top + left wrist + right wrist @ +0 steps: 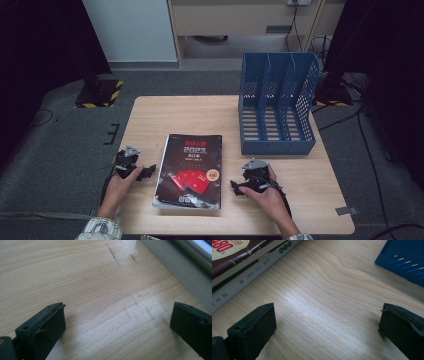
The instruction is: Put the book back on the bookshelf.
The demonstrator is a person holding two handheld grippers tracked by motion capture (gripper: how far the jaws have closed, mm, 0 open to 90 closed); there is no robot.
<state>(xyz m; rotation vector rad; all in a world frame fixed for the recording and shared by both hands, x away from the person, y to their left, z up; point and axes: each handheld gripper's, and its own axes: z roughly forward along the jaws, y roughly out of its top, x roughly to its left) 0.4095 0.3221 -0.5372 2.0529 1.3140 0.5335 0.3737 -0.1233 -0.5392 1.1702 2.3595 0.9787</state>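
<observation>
A thick dark-covered book [190, 170] with red and white print lies flat near the table's front middle. Its page edge [180, 267] runs along the upper right of the left gripper view, and its spine [244, 270] fills the upper left of the right gripper view. My left gripper [145, 173] rests on the wood just left of the book, open, with nothing between its jaws [117, 322]. Right of the book my right gripper [239, 187] also stands open over bare wood [327, 322].
A blue three-slot file rack [276, 105] stands at the table's [165, 115] back right; its corner [404, 257] shows in the right gripper view. Grey carpet, cables and a hazard-striped stand base [99, 93] surround the table.
</observation>
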